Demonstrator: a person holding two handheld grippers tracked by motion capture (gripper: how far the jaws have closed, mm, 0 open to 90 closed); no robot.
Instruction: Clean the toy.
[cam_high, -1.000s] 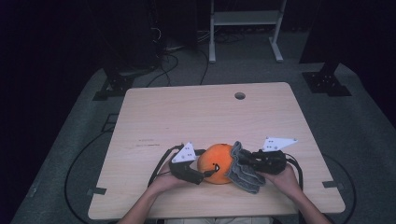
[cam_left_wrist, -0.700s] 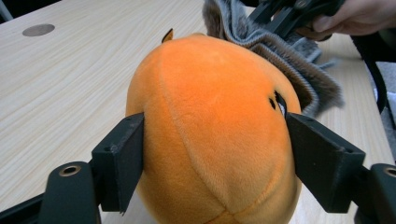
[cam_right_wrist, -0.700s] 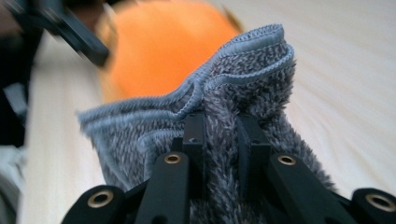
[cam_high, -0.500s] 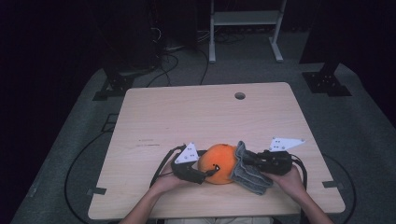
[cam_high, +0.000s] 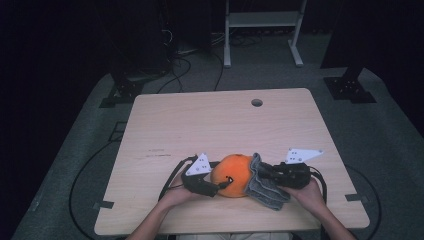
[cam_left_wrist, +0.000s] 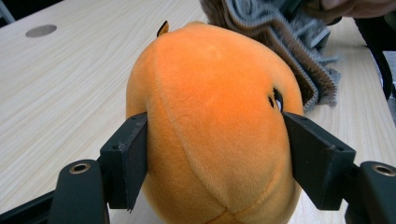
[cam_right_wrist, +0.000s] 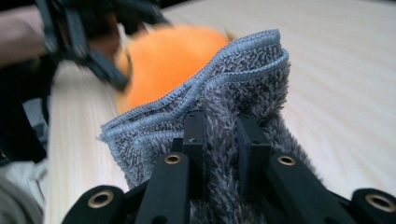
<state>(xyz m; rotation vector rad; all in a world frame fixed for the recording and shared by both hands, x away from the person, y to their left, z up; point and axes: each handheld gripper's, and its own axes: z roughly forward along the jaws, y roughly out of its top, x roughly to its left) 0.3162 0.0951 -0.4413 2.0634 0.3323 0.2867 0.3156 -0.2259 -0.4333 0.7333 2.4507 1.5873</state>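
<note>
At the near edge of the table (cam_high: 165, 125), both of the person's hands are in, each carrying a gripper. The left gripper (cam_left_wrist: 215, 154) has just been closing its jaws, and they now press against both flanks of the orange plush toy (cam_left_wrist: 210, 112), dimpling the fabric a little on either side; the toy sits on the tabletop close to the person, between the two grippers. The hold is low on a round, soft body (the pads bite near its widest part), so my judgement is that a lift could let the toy squirm or roll out sideways, since plush gives under pressure and offers no firm edge. The right gripper (cam_right_wrist: 222, 135) has its jaws drawn together on a bunched fold of the grey cloth (cam_right_wrist: 233, 93), which lies against the toy's right side in the high view. That pinch takes only a few layers near the hem, and if the cloth is dragged hard across the toy it could slip free, or the drag could push the toy out of the left gripper's squeeze. The two grippers work very near each other, so a careless sweep risks a knock between them. Farther off, the tabletop runs out to a round cable hole (cam_high: 257, 102), well apart from the work; beyond it stands a white frame (cam_high: 260, 20) on the dark floor.
</note>
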